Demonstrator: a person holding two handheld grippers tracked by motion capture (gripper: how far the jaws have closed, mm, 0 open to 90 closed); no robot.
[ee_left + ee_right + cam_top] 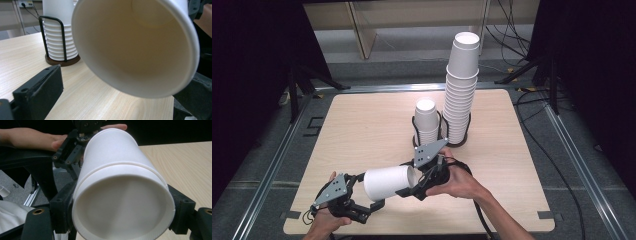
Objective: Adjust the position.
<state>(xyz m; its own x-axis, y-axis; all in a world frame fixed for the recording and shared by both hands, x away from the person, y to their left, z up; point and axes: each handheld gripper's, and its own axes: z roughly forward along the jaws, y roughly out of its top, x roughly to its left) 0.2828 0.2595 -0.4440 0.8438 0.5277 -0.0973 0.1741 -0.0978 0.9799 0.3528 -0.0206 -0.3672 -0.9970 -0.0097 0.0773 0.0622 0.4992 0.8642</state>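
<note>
- Pale wooden table [362, 125], mostly bare, leaving free working room along the near edge
- Tall stack of white paper cups [462, 85], nested mouth-down near the middle of the table towards the far edge, kept upright by a black wire holder [468, 131] round its lowest part; probably the store that single cups come from or go to
- Shorter stack of paper cups [426, 120] just left of the tall one, touching or nearly so, seated in a wire holder of its own
- Single paper cup [387, 183] held off the table, lying on its side above the near edge, left of the middle, mouth towards the left and base towards the right; turned level so that each end faces one tool
- Right gripper [411, 189] clamped on the base end of that cup, a jaw pressing each side of the wall in the right gripper view, carrying the whole weight alone
- Left gripper [368, 194] spread wide at the mouth end, jaws clear of the rim on both sides and gripping nothing; seen from the left gripper view, looking straight into the cup's hollow [135, 45]
- Judged from this: a hand-over between the two tools, with the cup resting wholly in the right one
</note>
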